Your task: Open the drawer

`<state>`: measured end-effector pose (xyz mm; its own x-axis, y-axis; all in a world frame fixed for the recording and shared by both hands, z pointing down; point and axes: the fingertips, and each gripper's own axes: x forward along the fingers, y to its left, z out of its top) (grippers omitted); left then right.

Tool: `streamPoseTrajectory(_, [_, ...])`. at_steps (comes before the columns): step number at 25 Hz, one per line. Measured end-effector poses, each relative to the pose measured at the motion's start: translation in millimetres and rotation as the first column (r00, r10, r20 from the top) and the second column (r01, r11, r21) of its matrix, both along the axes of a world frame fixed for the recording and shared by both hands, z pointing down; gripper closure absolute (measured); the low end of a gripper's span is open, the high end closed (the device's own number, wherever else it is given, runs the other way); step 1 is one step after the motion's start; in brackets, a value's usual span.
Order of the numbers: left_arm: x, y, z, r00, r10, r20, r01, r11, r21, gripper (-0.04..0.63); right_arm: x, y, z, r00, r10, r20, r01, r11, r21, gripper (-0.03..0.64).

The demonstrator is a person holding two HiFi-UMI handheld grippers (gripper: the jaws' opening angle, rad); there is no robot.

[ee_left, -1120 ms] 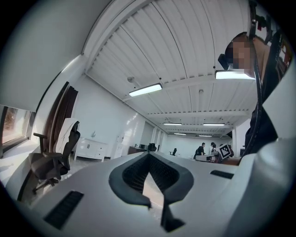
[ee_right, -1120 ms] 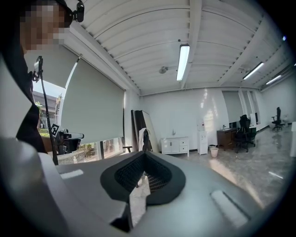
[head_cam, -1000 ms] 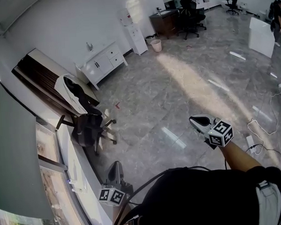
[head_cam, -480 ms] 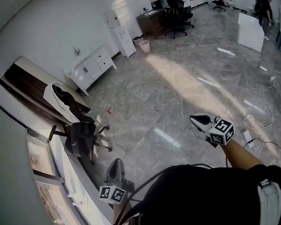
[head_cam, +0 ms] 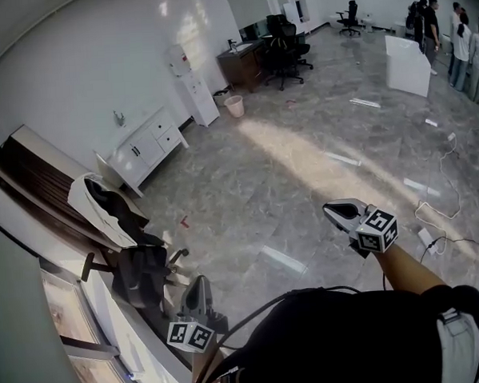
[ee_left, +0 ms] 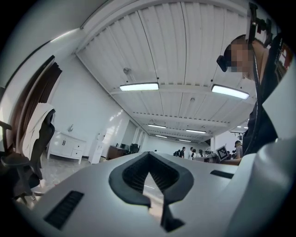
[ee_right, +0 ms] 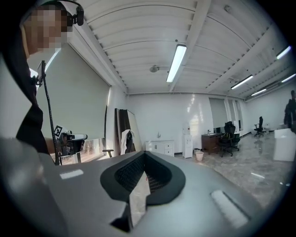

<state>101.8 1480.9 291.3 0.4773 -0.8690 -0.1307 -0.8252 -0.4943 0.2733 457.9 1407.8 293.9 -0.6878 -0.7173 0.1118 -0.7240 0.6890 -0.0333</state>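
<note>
Two grippers are held clenched and empty, left gripper [head_cam: 198,286] and right gripper [head_cam: 335,211], with the white drawer cabinet [head_cam: 145,147] set along the wall well apart, ahead and to the left, so the left gripper is judged nearer

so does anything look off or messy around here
Nothing damaged or spilled. A loose cable trails across the floor at right, a trip risk, and a small red scrap lies on the floor near the black office chair.
</note>
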Motion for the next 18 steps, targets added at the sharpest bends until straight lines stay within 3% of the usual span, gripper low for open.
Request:
streamPoseTrajectory(9, [-58,-64,7,0.999,0.050,0.010,-0.050,0.999,-0.007,0.597,-63,-53,8,0.999,0.035,0.001,-0.035,0.999,-0.031,0.620])
streamPoseTrajectory(18, [-46,-126,23,0.999,0.037,-0.002,-0.038,0.999,-0.033,0.597,-51,-122,26,1.000,0.016,0.010,-0.016,0.999,-0.050,0.620])
